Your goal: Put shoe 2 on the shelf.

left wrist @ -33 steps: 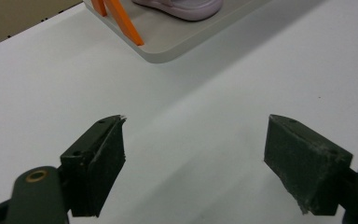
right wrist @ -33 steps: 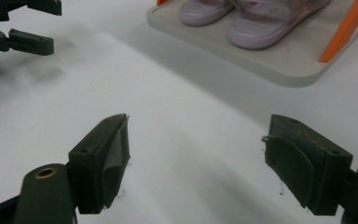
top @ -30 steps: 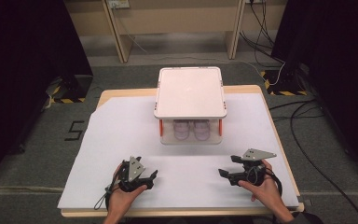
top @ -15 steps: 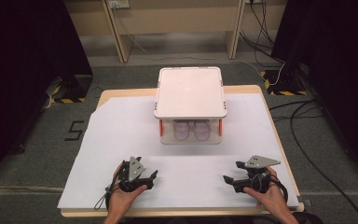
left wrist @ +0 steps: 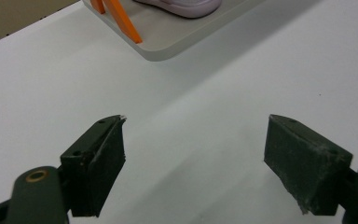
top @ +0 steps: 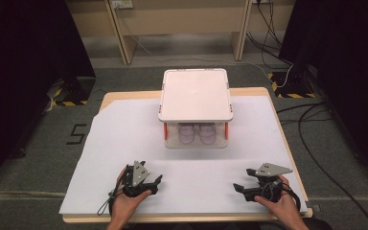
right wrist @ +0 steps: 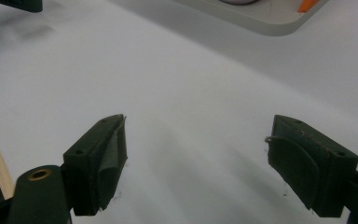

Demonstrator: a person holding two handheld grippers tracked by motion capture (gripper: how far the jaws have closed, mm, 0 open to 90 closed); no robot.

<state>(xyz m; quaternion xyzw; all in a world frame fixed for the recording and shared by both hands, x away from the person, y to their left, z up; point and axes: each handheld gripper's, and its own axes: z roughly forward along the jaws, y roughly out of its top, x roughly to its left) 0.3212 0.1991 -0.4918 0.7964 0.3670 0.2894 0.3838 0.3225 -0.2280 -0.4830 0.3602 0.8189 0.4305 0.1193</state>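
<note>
Left gripper (top: 157, 181) at 7 o'clock, jaws wide apart – empty, right gripper (top: 237, 188) at 5 o'clock, jaws spread too, white rack (top: 195, 96) at 12 w/ purple dishes (top: 197, 132) underneath.

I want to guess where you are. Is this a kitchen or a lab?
Probably a lab or test room: a paper-covered table, handheld grippers, left and right, black curtains, and cables across the floor.
</note>
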